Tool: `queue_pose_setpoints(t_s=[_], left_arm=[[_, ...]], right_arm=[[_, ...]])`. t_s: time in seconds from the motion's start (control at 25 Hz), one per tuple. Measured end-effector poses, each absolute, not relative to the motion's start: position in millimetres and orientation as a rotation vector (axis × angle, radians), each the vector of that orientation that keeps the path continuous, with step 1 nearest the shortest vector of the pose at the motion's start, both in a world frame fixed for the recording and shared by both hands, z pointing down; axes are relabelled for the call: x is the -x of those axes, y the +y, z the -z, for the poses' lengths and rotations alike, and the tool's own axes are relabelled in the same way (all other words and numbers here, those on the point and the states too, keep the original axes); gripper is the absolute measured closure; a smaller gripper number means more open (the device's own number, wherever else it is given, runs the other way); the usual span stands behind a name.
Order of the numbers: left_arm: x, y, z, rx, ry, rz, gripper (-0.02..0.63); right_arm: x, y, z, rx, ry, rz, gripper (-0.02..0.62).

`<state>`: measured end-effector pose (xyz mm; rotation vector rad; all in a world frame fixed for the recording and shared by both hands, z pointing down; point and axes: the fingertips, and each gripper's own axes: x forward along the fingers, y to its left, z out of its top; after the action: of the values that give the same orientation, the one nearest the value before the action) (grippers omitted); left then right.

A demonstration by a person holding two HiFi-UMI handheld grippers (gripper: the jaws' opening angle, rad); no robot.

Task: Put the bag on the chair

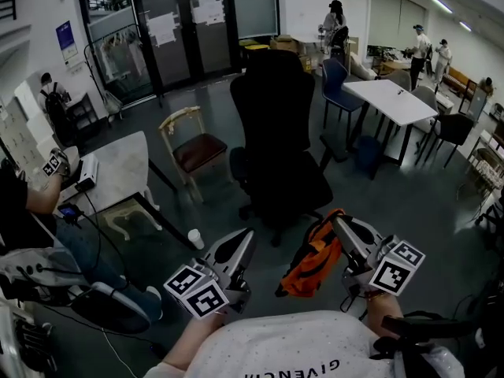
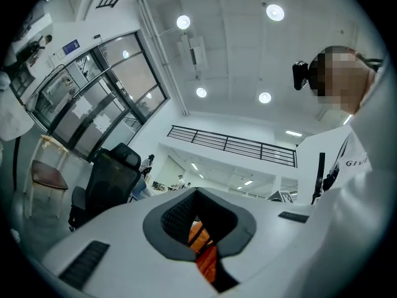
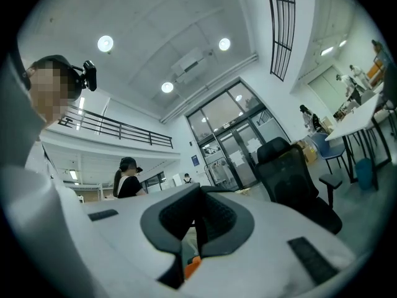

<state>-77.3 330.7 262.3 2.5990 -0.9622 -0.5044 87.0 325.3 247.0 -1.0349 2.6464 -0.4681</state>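
An orange bag (image 1: 313, 260) with black straps hangs just above the floor in the head view, and my right gripper (image 1: 337, 220) is shut on its top edge. A sliver of the orange bag (image 3: 192, 267) shows under the closed jaws of my right gripper (image 3: 197, 191). The black office chair (image 1: 276, 124) stands right ahead, its seat facing me and beyond both grippers. My left gripper (image 1: 249, 235) is shut and holds nothing, a little left of the bag. Behind the jaws of the left gripper (image 2: 197, 194), the bag (image 2: 205, 253) shows through the gap and the chair (image 2: 108, 179) stands off to the left.
A wooden chair with a red seat (image 1: 197, 150) stands left of the office chair. A white table (image 1: 118, 168) with a seated person (image 1: 31, 203) is at the left, and a paper cup (image 1: 195, 239) sits on the floor. Another white table (image 1: 394, 101) and blue chair (image 1: 339, 85) are at the right.
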Motion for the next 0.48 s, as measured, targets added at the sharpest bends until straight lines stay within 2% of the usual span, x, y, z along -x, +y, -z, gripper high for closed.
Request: queue_pose_setpoints(t_s=[0.48], left_arm=[[63.3, 285.8, -283.6, -2.560, -0.937, 0.462, 0.606]], right_arm=[[-95.1, 272.0, -273.6, 1.036, 2.639, 0.566, 0.594]])
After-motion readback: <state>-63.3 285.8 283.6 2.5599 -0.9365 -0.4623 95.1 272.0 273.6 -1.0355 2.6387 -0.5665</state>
